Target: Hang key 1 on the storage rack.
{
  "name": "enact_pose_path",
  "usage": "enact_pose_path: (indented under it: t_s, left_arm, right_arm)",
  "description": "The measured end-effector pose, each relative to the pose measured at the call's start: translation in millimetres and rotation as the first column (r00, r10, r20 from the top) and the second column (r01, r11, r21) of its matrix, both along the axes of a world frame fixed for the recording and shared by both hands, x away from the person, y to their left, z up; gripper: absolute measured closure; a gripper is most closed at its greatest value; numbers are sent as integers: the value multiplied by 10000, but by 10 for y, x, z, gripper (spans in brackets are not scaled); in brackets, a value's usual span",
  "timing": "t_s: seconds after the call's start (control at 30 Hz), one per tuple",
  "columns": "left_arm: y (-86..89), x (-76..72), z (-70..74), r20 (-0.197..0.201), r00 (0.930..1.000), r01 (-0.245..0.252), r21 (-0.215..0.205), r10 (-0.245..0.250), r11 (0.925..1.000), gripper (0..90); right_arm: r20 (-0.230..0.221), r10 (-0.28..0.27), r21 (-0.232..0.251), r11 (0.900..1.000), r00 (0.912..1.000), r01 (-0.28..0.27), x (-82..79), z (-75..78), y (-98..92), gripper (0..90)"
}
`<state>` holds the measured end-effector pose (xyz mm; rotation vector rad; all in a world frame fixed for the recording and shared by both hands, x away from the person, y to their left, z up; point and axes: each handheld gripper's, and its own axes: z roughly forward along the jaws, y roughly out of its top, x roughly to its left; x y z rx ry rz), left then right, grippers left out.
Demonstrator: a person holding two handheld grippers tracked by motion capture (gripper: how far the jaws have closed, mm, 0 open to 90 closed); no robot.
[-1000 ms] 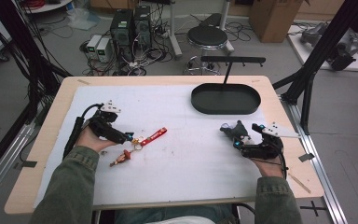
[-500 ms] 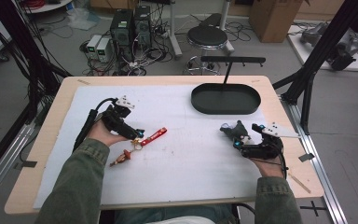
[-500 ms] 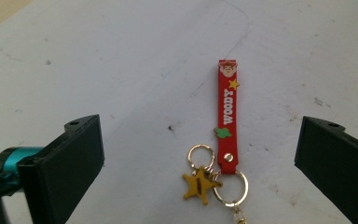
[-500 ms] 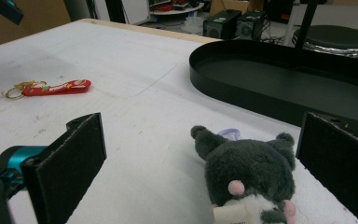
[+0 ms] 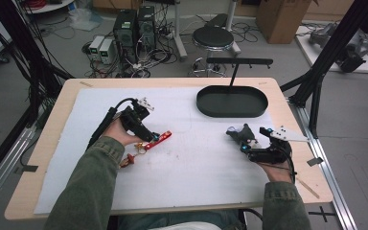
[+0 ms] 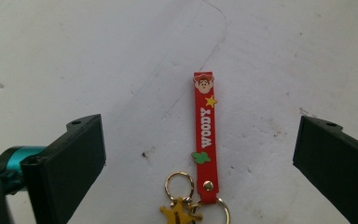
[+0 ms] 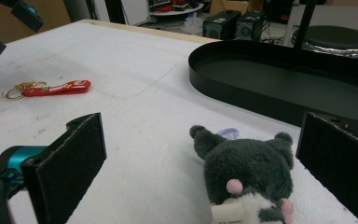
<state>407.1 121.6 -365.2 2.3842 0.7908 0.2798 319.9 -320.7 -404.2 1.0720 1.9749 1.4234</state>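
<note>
Left gripper hangs just over the red Woody keychain strap, jaws spread wide with the strap lying flat on the white mat between them, touching neither; its gold rings and star charm sit at the strap's 6 o'clock end in the left gripper view. Right gripper is likewise spread, a grey plush toy lying between its jaws. The black oval tray lies at 12 o'clock from the plush in the high view.
</note>
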Motion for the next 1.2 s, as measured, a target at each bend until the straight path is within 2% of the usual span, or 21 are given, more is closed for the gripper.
enact_pose_path:
  t_s: [0.17,0.4,0.6,0.8,0.97,1.2]
  left_arm:
    - [-98,38,-68,-205,9996,197,395,-189,9990,32]
    - [-137,91,-85,-362,9990,267,401,-252,9988,70]
    - [-200,139,-117,-512,9981,378,678,-343,9970,86]
    - [-271,182,-222,-826,9959,457,1040,-372,9935,94]
    - [-295,222,-293,-1037,9940,478,1121,-362,9925,104]
    - [-378,241,-411,-1227,9912,677,1495,-495,9864,131]
  right_arm:
    - [-37,-25,17,10000,10000,25,-5,0,-2,3]
    - [-2,-10,-30,10000,10000,10,-3,-4,-6,3]
    - [-15,-18,9,10000,10000,18,-5,-4,-7,3]
    - [27,6,-52,10000,10000,-6,-2,-7,-9,3]
    - [16,16,-101,9999,10000,-15,2,-11,-9,3]
    - [-15,-26,-99,9999,10000,26,-3,-11,-14,3]
